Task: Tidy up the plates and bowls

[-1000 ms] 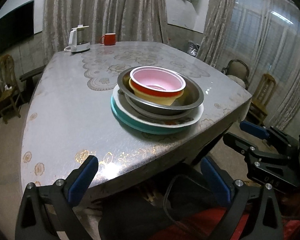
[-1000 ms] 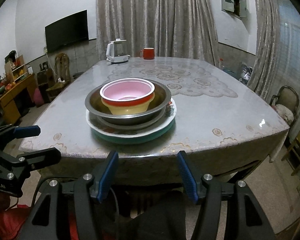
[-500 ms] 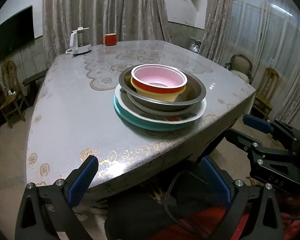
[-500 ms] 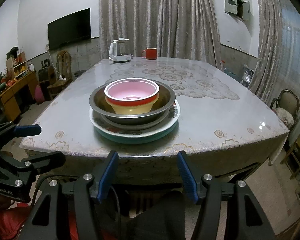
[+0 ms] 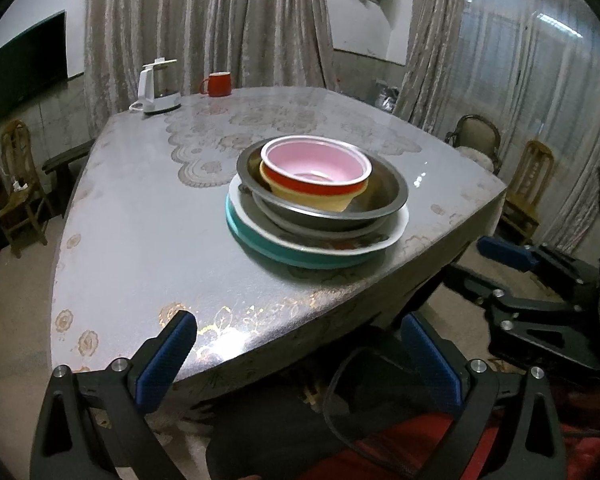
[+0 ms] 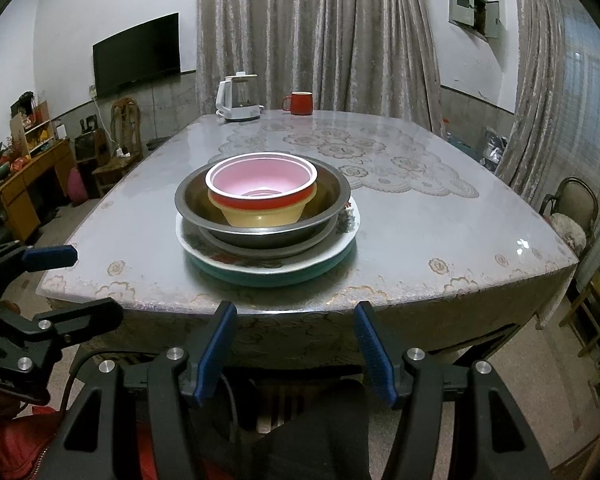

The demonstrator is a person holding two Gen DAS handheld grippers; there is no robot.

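One stack stands near the table's (image 6: 440,232) front edge. From the bottom up it has a teal plate (image 6: 260,278), a white flowered plate (image 6: 348,224), a shallow steel dish and a big steel bowl (image 6: 332,196). Nested inside the steel bowl are a yellow bowl (image 6: 260,216), a red one and a pink bowl (image 6: 260,178) on top. The left wrist view shows the same stack, pink bowl (image 5: 316,162) uppermost. My right gripper (image 6: 294,320) hangs open before the table edge, nothing between its blue pads. My left gripper (image 5: 296,340) is open too, short of the table's corner.
A white kettle (image 6: 238,98) and a red mug (image 6: 300,103) stand at the far end of the table. Chairs (image 6: 572,208) sit to the right, a desk and more chairs to the left. Below the grippers are the person's dark trousers and red clothing.
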